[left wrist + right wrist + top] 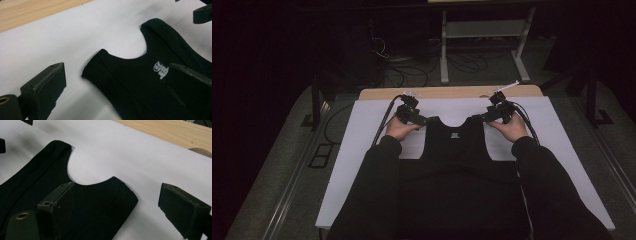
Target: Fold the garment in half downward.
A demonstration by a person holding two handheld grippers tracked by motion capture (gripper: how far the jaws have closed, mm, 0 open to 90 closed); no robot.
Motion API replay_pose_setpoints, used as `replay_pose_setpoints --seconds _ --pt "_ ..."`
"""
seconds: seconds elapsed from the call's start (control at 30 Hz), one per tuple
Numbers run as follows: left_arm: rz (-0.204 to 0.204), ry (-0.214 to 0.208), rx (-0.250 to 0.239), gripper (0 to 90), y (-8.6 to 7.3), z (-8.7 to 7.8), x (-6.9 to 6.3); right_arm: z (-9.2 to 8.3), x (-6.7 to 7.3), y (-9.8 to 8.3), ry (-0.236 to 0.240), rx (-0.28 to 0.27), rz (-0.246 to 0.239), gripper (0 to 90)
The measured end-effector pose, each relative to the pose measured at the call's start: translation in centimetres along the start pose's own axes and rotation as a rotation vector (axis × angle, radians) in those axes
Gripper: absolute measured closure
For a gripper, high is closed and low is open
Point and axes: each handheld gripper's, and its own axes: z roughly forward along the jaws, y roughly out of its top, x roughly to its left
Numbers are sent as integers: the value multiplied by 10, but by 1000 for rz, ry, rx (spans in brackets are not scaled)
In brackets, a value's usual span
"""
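Left gripper: jaws wide, nothing clamped; left shoulder strap of the black vest lying between them, one jaw over white sheet, the other over dark fabric.
Vest: flat on the counter, straps pointing away from the person, hem toward the body; long axis running near to far, between both grippers; small white logo below the neckline.
Neckline: scooped curve midway between the two straps, white sheet visible through it.
Right gripper: jaws apart, rather wide, not pressing cloth; right shoulder strap sitting in the gap, inner jaw above fabric, outer jaw above bare sheet.
Key relation: each strap end directly ahead of and below its own gripper, equally near; likely a matched pinch at both shoulders next.
Surface: white sheet over a pale wooden counter, smooth, strap edges lying flat and thin.
Room: dark, cables and a white frame on the floor beyond the counter.
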Motion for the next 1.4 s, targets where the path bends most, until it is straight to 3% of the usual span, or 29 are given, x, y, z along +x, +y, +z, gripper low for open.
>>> replay_pose_setpoints --seconds 0.13,0.47,0.63,0.9,1.03,1.2,1.3,1.4 --pt "-22 20 -12 62 -1 3 1 2 -3 -1 -19 6 18 178" --pt "-55 52 40 137 -6 12 3 10 -3 -4 -59 40 53 331" --pt "-40 48 57 155 -8 15 3 17 -4 -8 -81 62 46 366" --pt "-49 77 81 329 -10 21 1 28 -1 -13 -92 90 47 430" --pt "-62 101 90 453 -10 22 0 30 0 -13 -109 84 52 548" --pt "-81 87 107 555 -11 26 -1 32 2 -14 -120 107 42 686" --pt "-117 89 100 609 -10 27 -3 33 2 -14 -118 111 41 787" --pt "-99 127 111 666 -9 29 -5 34 4 -14 -116 108 47 854"
